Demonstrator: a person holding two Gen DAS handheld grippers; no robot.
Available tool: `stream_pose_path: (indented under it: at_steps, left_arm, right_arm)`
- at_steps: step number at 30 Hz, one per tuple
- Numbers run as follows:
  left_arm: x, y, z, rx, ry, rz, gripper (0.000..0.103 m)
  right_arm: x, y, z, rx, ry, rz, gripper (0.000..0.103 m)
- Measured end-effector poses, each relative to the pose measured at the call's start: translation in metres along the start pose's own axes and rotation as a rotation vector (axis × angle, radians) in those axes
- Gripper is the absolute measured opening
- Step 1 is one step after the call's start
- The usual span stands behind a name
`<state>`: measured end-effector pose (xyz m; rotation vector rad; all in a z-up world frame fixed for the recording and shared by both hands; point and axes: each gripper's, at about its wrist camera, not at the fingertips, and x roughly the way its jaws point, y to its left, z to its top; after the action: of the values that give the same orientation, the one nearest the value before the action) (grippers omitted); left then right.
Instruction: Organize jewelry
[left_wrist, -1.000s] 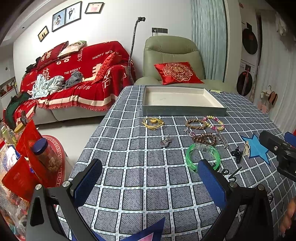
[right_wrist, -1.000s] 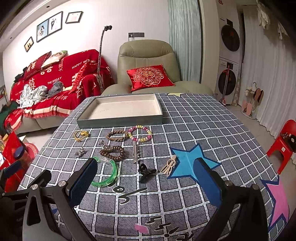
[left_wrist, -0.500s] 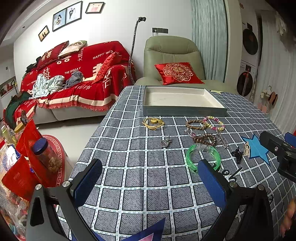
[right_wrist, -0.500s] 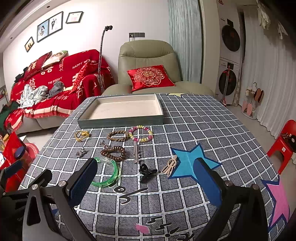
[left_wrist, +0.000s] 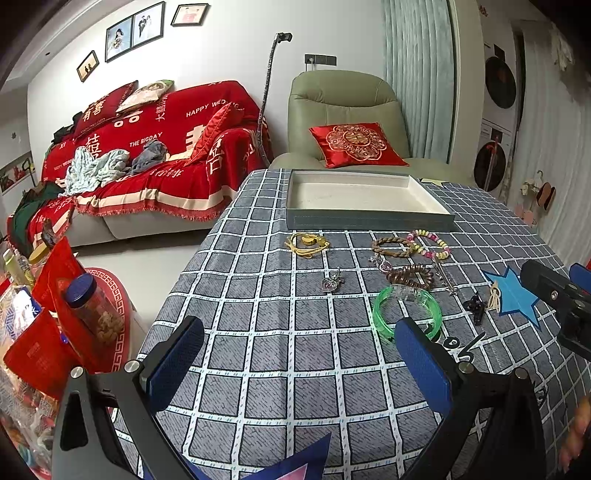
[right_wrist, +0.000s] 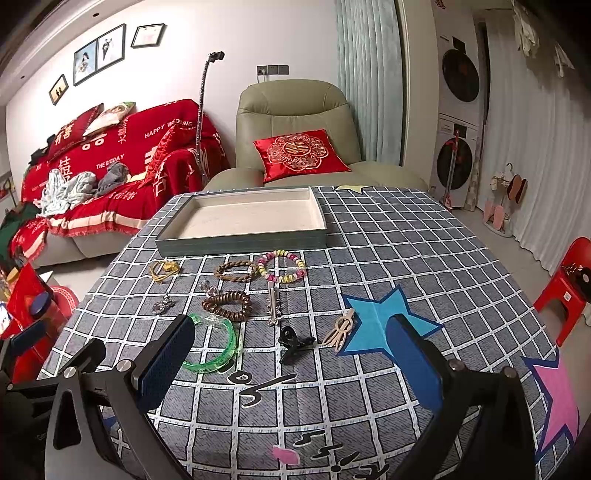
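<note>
An empty grey tray (left_wrist: 369, 220) (right_wrist: 240, 244) stands at the table's far side. In front of it lie a green bangle (left_wrist: 382, 312) (right_wrist: 227, 350), a brown coil bracelet (right_wrist: 227, 306), a braided bracelet (right_wrist: 236, 271), a pastel bead bracelet (right_wrist: 282, 266), a yellow cord piece (left_wrist: 307, 243), a silver charm (left_wrist: 331, 282), a silver hairpin (right_wrist: 273, 302), a black claw clip (right_wrist: 293, 341) and a beige hair clip (right_wrist: 340, 328). My left gripper (left_wrist: 299, 354) is open and empty, short of the bangle. My right gripper (right_wrist: 291, 358) is open and empty, above the black clip.
The table carries a grey checked cloth (right_wrist: 406, 258) with star patches. A green armchair (right_wrist: 299, 122) stands behind it and a red-covered sofa (left_wrist: 147, 147) to the left. Red bags and a jar (left_wrist: 92, 314) sit on the floor at the left. A red stool (right_wrist: 565, 288) stands at the right.
The right wrist view has crept slightly forward toward the jewelry. The left gripper has barely moved. Both stay open and empty.
</note>
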<state>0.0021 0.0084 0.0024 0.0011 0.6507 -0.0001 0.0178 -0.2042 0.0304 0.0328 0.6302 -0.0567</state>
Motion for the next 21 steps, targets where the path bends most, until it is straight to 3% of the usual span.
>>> stream_pose_path:
  at_steps: [21]
  left_arm:
    - [0.0002,-0.0001,-0.0001,0.0,0.001,0.001,0.103]
  right_arm:
    - [-0.0022,0.002,0.0004,0.002,0.0,0.005,0.103]
